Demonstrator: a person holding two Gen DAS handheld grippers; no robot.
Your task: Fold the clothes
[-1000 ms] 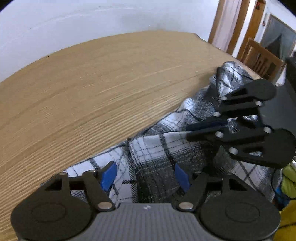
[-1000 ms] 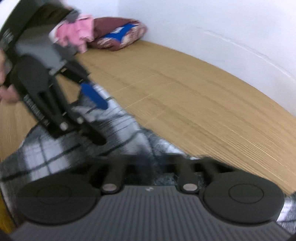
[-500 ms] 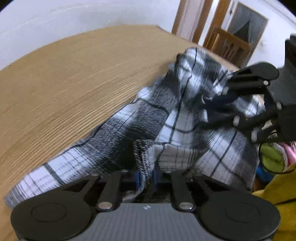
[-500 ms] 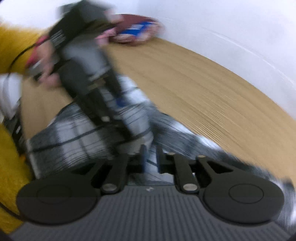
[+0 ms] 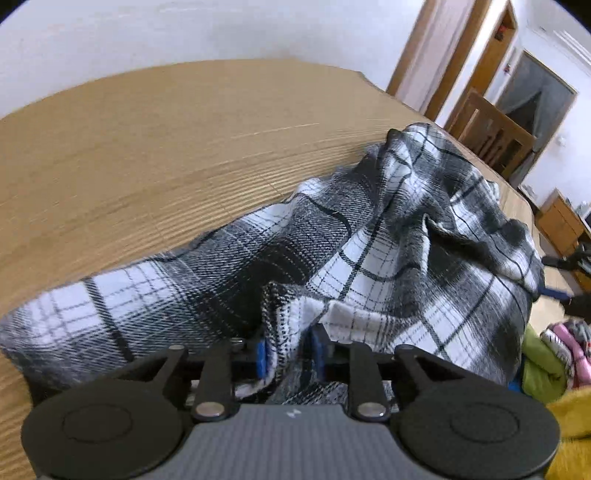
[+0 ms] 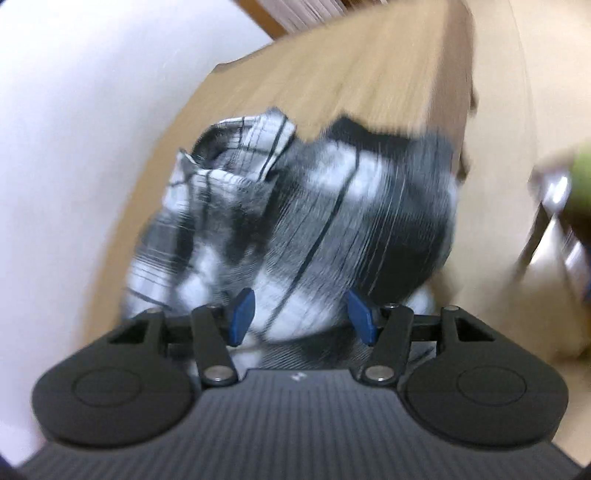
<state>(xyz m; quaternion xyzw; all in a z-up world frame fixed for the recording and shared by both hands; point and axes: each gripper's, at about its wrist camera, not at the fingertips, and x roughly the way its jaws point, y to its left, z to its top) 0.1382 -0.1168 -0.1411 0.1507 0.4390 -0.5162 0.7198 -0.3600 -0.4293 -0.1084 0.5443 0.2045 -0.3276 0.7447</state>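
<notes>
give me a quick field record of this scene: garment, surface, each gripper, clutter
garment: black and white plaid shirt, bunched, not yet folded
surface: wooden table, shirt lies on it
left gripper: jaws opening, a fold of shirt between the blue pads
right gripper: jaws opening, pads apart, shirt under them; view blurred
clutter: green and pink clothes at the right edge of the left wrist view
background: white wall, wooden door frames

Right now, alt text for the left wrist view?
The left gripper pinches a bunched fold of a black-and-white plaid shirt, its jaws easing open. The shirt lies rumpled on a wooden table, with a doorway behind.
</notes>
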